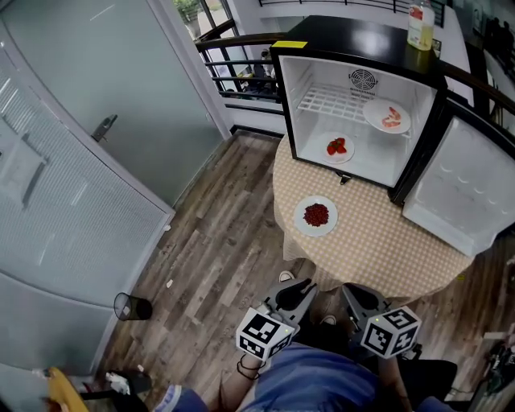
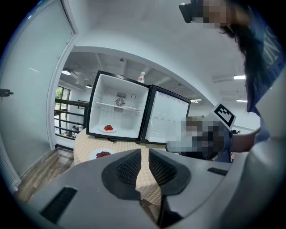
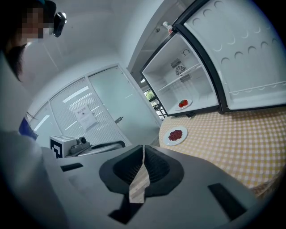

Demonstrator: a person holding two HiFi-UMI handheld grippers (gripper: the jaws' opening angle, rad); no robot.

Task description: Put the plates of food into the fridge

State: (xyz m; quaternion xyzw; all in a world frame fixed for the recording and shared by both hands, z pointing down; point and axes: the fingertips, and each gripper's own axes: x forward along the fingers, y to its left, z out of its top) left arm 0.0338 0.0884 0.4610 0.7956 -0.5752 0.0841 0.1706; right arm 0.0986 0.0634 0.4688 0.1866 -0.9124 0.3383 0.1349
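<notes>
A white plate of dark red food (image 1: 315, 216) (image 2: 103, 154) (image 3: 175, 134) sits on the round checkered table (image 1: 378, 241), in front of the open mini fridge (image 1: 354, 48). Inside, a plate of strawberries (image 1: 339, 147) (image 2: 107, 129) (image 3: 183, 104) lies on the fridge floor. A plate with pink food (image 1: 387, 117) rests on the wire shelf. Both grippers hang low near my body, short of the table and apart from every plate. My left gripper (image 1: 299, 288) (image 2: 144, 154) shows a narrow gap with nothing in it. My right gripper (image 1: 358, 294) (image 3: 143, 150) has its tips touching, empty.
The fridge door (image 1: 463, 189) stands swung open to the right over the table edge. A bottle (image 1: 421, 24) stands on the fridge top. A black mesh bin (image 1: 131, 306) sits on the wood floor at the left, beside glass panels (image 1: 96, 121). A railing (image 1: 241, 72) runs behind.
</notes>
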